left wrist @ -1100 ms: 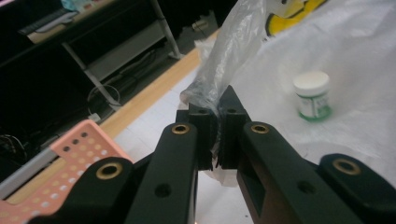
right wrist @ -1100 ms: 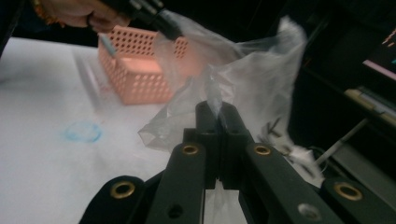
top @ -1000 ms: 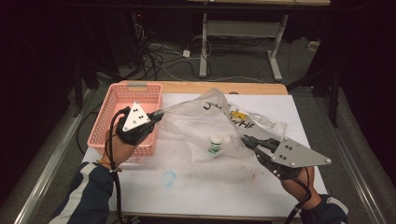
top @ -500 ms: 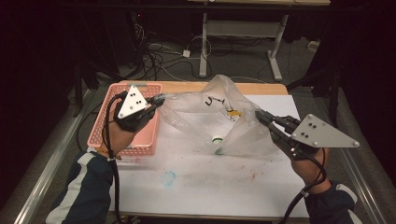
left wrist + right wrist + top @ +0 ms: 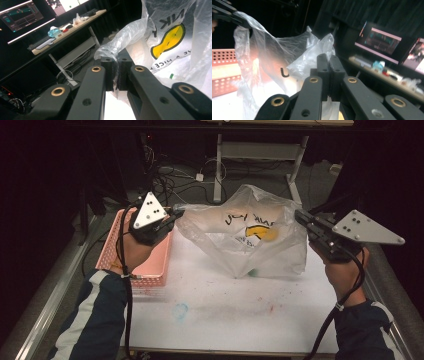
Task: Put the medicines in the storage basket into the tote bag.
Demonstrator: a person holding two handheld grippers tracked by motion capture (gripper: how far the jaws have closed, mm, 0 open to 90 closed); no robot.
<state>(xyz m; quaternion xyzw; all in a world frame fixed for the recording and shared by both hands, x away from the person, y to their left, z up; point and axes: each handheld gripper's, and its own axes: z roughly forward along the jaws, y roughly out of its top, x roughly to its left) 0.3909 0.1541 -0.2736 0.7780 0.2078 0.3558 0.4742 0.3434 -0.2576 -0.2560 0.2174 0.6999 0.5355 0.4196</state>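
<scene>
A clear plastic bag [image 5: 250, 237] with black lettering and a yellow logo hangs stretched in the air above the white table [image 5: 225, 310]. My left gripper [image 5: 176, 213] is shut on the bag's left handle [image 5: 117, 47]. My right gripper [image 5: 299, 215] is shut on the bag's right edge [image 5: 312, 60]. A small white item with a green part [image 5: 171, 75] lies inside, near the bag's bottom [image 5: 254, 272]. The bag's lower edge hangs just at the table top.
A pink perforated basket [image 5: 150, 265] stands at the table's left edge, under my left hand. A desk frame [image 5: 260, 150] and cables lie on the floor beyond the table. Monitors [image 5: 384, 40] and a cluttered desk [image 5: 67, 27] stand in the dark background.
Both grippers have risen and spread apart, lifting the bag off the table. The bag went from lying flat to hanging open between them.
</scene>
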